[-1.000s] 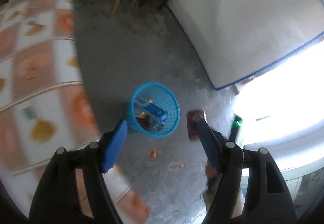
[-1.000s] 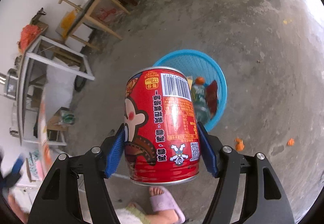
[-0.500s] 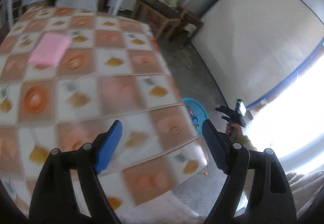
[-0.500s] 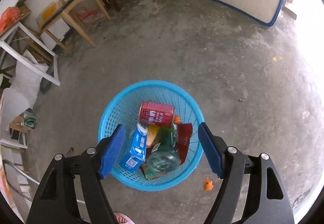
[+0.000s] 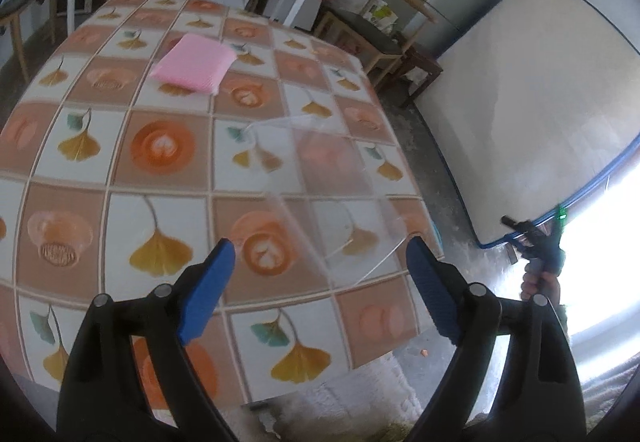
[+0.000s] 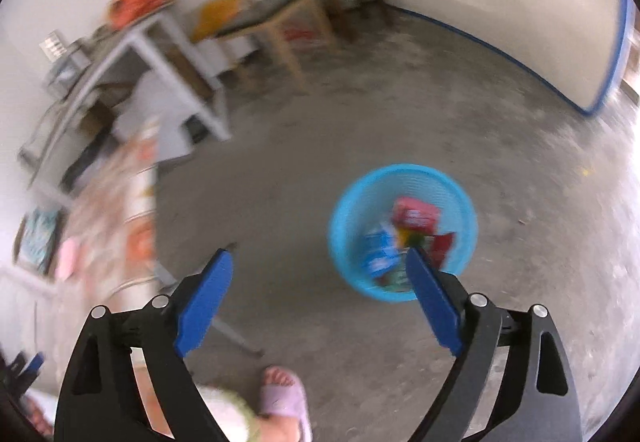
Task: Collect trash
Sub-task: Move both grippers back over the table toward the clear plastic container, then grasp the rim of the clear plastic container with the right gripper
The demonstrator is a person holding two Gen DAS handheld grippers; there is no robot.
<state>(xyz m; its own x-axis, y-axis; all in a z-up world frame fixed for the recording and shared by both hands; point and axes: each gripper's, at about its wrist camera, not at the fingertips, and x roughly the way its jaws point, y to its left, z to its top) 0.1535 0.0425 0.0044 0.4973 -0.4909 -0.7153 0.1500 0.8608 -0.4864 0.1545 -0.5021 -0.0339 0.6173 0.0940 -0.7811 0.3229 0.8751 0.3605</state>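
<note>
Above the table (image 5: 120,170), the left gripper (image 5: 320,270) hangs with jaws apart just short of a clear plastic sheet (image 5: 320,178). Beside the table, the right gripper (image 6: 318,282) gapes empty over the floor near a blue basket (image 6: 344,210), which holds what looks like a red can (image 6: 414,214), though blurred.

A clear plastic sheet (image 5: 320,198) lies on the table (image 5: 120,162), a pad (image 5: 193,62) behind it.

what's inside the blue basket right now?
In the blue basket: a red can on top, a blue-and-white carton, a dark red wrapper and something green and yellow. The picture is blurred, and whatever lies under the pile is covered.
</note>
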